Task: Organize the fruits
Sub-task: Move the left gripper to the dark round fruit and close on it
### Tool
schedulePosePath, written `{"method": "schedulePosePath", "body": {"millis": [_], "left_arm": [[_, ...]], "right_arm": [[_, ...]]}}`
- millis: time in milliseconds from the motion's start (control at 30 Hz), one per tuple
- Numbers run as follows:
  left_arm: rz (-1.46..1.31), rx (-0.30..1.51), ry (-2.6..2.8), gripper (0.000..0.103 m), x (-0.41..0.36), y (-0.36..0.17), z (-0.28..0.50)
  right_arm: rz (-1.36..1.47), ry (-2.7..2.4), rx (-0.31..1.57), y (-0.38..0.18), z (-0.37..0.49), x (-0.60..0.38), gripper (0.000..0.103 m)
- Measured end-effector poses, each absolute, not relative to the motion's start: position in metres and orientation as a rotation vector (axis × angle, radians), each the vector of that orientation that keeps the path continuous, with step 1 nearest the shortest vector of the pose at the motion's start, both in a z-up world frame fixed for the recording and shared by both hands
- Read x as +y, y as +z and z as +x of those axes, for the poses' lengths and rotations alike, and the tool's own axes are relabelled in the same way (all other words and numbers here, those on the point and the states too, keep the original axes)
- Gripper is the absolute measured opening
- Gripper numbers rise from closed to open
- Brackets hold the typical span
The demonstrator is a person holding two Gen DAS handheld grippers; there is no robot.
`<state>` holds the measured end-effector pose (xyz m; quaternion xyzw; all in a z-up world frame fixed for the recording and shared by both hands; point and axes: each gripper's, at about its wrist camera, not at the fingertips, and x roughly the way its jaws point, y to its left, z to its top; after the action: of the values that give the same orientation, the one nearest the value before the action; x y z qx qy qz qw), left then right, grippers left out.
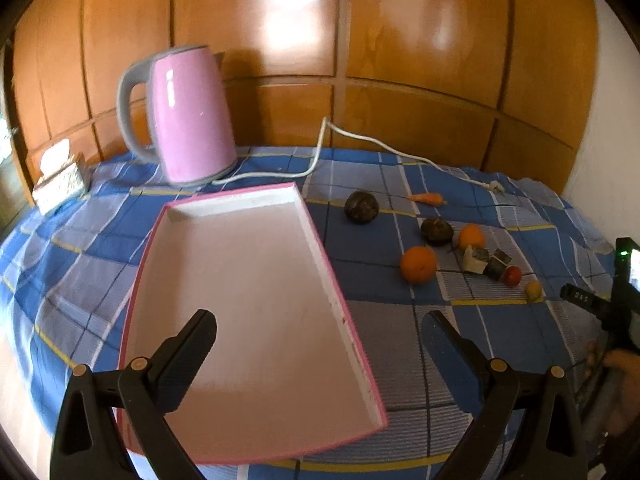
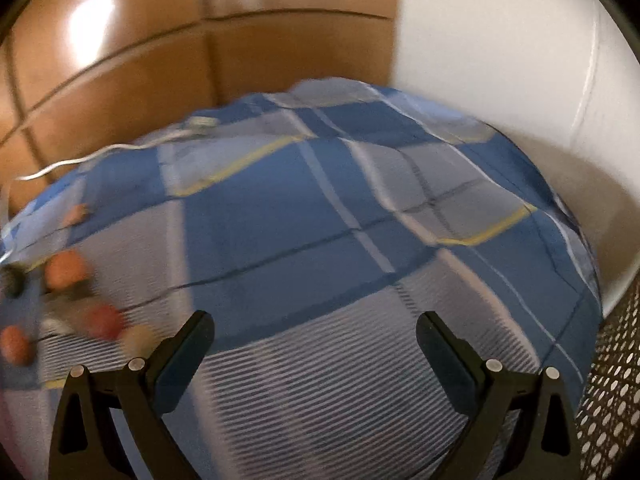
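A shallow pink-rimmed white tray (image 1: 352, 344) lies on the blue checked cloth with nothing in it. My left gripper (image 1: 320, 326) hovers open over its near right edge. To the tray's right lie two oranges (image 1: 418, 264), two dark round fruits (image 1: 361, 207), a small carrot (image 1: 426, 198), a red fruit (image 1: 512, 275), a small yellow fruit (image 1: 533, 289) and two cut dark pieces (image 1: 475, 258). My right gripper (image 2: 314, 330) is open over bare cloth; the same fruits (image 2: 66, 268) appear blurred at its far left. The right gripper's body (image 1: 616, 300) shows at the left wrist view's right edge.
A pink electric kettle (image 1: 188, 116) stands behind the tray, its white cord (image 1: 320, 152) trailing right across the cloth to a plug (image 1: 496, 187). A tissue box (image 1: 60, 178) sits at far left. Wooden panels back the table; a white wall and a perforated surface (image 2: 612, 400) lie right.
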<state>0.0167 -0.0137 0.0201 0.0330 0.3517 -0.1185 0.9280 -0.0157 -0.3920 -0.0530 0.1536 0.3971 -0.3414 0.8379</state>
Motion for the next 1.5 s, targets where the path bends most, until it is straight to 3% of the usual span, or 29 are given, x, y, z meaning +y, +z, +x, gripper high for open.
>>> {"method": "schedulePosePath", "body": {"millis": [400,1167,1300,1467,1500], "left_arm": [[0.134,0.712,-0.320,0.103,-0.039,0.023,0.032],[0.064,0.908,-0.534,0.102,-0.066,0.019,0.103],[0.049,0.904,-0.539,0.087,-0.064,0.026,0.129],[0.086,0.938,-0.555,0.053,-0.077,0.023,0.165],[0.099,0.949,-0.550,0.053,-0.082,0.020,0.172]], "right_arm": [[0.347,-0.769,0.844,-0.071,-0.026,-0.416,0.103],[0.337,-0.777,0.843,-0.072,-0.022,-0.413,0.103],[0.337,-0.776,0.843,-0.072,-0.023,-0.413,0.103],[0.337,-0.777,0.843,-0.072,-0.023,-0.413,0.103],[0.337,-0.777,0.843,-0.072,-0.023,-0.413,0.103]]}}
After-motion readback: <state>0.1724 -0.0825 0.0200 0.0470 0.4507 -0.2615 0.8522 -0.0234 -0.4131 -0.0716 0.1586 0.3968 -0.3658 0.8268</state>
